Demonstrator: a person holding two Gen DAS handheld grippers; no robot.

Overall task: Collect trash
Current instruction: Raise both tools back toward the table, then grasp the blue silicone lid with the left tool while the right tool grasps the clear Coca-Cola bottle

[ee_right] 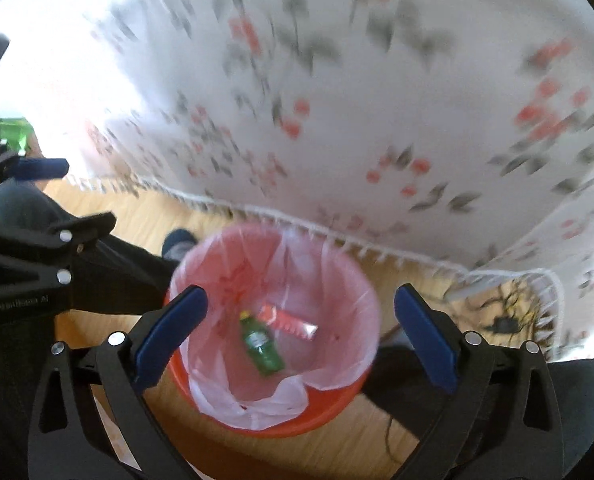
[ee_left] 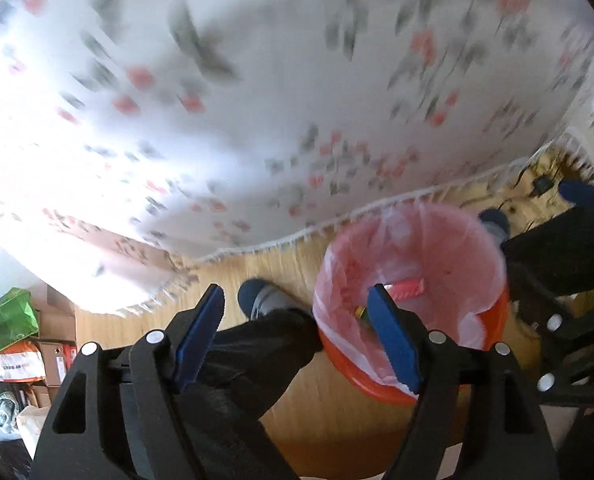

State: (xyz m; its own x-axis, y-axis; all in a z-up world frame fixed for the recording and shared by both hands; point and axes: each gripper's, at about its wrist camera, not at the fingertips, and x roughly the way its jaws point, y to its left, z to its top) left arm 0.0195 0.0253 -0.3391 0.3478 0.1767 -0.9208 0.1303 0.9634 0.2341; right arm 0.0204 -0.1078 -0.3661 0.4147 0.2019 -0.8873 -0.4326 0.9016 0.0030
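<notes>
Both the left tongs (ee_left: 297,320) and right tongs (ee_right: 301,320) are held released above the orange pink-lined bin (ee_right: 273,424), where a green plastic bottle (ee_right: 263,346) and red wrapper (ee_right: 287,320) are seen.

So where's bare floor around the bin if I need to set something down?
Bare wood floor lies in front of the orange bin, nearest the cameras, and between the bin and the floral cloth's fringe. Crowded: cables to its right, the person's legs on both sides.
</notes>
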